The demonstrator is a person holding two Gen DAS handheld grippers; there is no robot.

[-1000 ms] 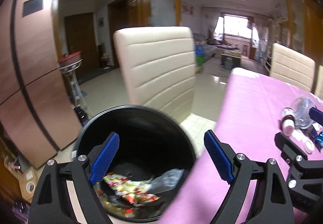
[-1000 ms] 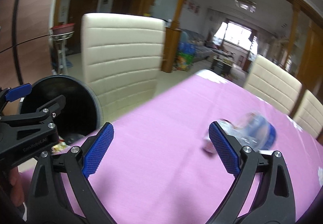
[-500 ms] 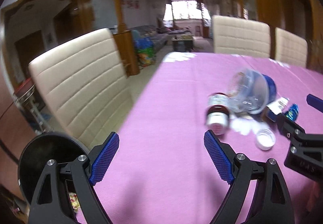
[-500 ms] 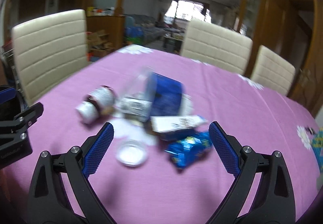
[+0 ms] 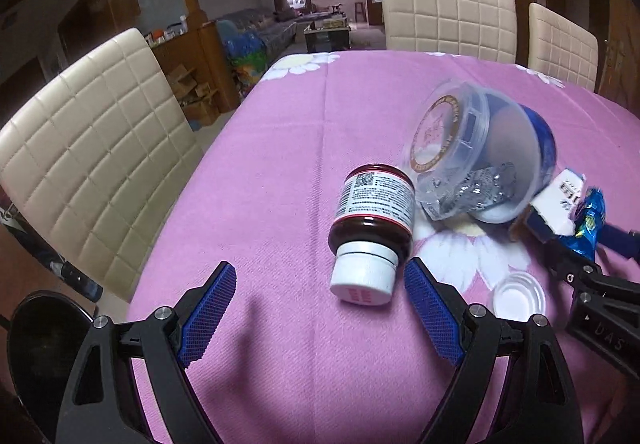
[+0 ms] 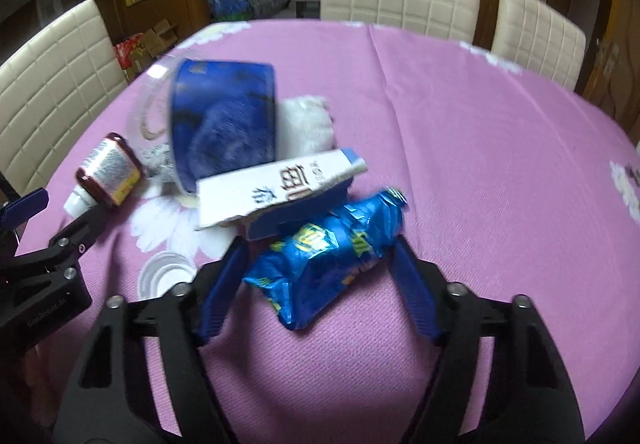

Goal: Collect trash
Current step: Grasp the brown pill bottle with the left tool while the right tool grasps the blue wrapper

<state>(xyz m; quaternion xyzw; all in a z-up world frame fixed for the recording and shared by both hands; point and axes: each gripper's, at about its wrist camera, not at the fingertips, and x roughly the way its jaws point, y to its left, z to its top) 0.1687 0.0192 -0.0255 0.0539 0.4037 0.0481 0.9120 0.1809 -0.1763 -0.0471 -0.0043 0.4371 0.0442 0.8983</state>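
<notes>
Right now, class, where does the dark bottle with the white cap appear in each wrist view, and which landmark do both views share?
Left wrist view: dark bottle lies centre, cap toward the camera.
Right wrist view: dark bottle lies at far left.
Shared landmark: the small white lid on the pink tablecloth.

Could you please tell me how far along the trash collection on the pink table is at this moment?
Done: nothing here shows it; only the black bin's rim is visible. In hand: the right gripper is closing around the blue snack wrapper, while the left gripper stands open before the brown bottle. Left: bottle, clear tub, carton and white cap on the table.
</notes>
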